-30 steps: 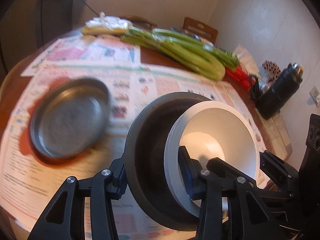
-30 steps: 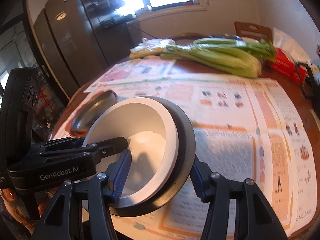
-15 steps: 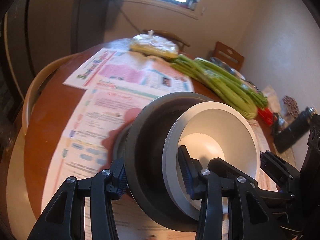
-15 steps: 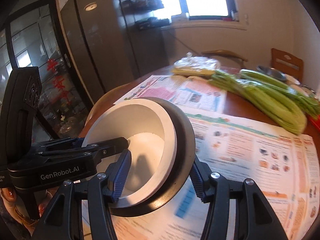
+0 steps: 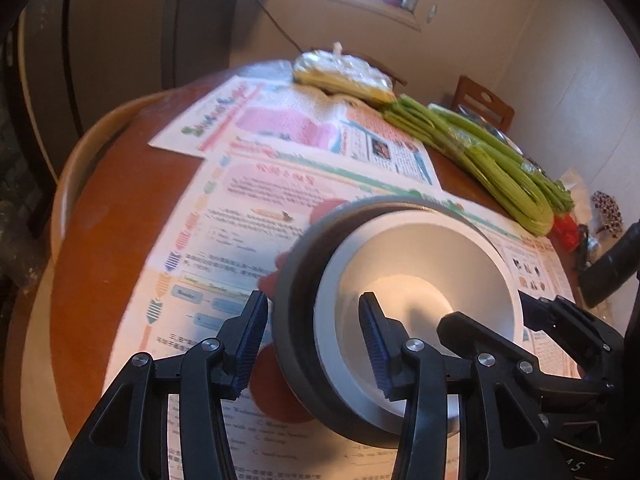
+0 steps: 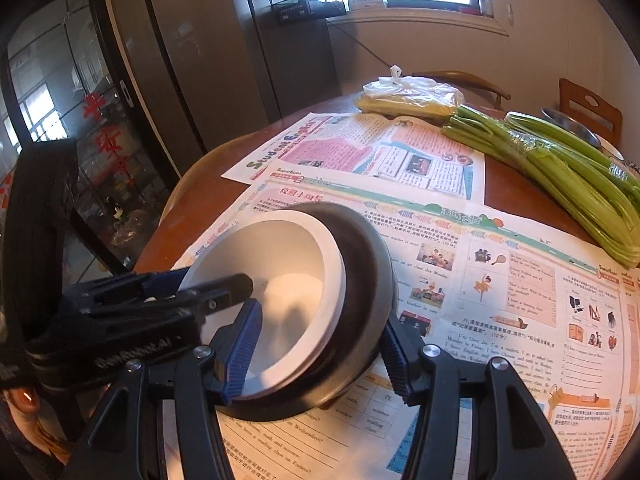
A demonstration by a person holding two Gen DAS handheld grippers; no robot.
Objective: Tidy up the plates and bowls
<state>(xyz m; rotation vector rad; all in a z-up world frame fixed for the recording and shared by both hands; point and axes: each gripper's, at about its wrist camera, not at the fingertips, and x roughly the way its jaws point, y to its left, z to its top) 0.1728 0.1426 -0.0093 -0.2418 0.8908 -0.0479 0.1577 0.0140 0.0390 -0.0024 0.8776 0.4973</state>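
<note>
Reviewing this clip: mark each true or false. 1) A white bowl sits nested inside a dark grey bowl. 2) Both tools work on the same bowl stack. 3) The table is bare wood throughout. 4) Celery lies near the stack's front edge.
1) True: the white bowl is nested in the dark grey bowl.
2) True: the left tool and right tool each straddle its rim.
3) False: newspaper covers much of the table.
4) False: the celery lies at the far side.

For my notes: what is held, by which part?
The right gripper clamps the white bowl and dark bowl at their rims; the left gripper is opening its jaws around them.
</note>
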